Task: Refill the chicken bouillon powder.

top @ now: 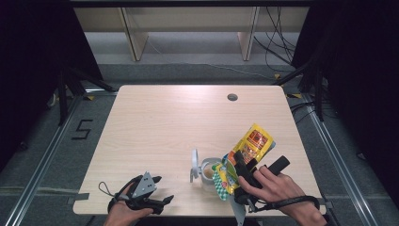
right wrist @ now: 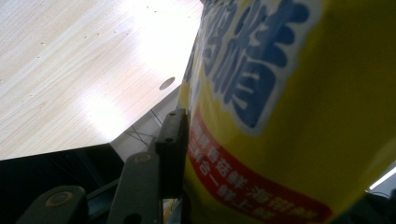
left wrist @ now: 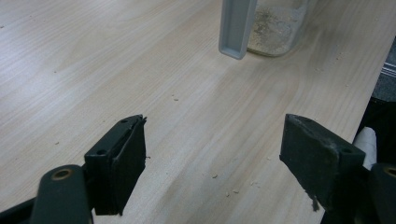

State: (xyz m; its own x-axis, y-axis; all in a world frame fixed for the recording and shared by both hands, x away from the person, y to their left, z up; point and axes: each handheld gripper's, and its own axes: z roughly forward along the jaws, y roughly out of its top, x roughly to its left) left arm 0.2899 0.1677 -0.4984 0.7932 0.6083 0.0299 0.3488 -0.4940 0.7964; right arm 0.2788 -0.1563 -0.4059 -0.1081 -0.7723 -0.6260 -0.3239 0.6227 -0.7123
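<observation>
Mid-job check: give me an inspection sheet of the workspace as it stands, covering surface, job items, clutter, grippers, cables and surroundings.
Surface: light wooden table, a round hole near its far edge; fine crumbs scattered near the jar.
Job's things: yellow packet tilted over the clear jar, which holds a little pale powder; its grey lid is swung open at the jar's left.
Clutter: nothing seen.
Grippers: right gripper clamped on the yellow packet; left gripper with jaws apart, nothing between them, low over the table's near left edge.
Cables: a bundle on the floor beyond the table, far right.
Surroundings: wooden frame legs behind, black curtains at the sides, a floor mark "5" at left.
</observation>
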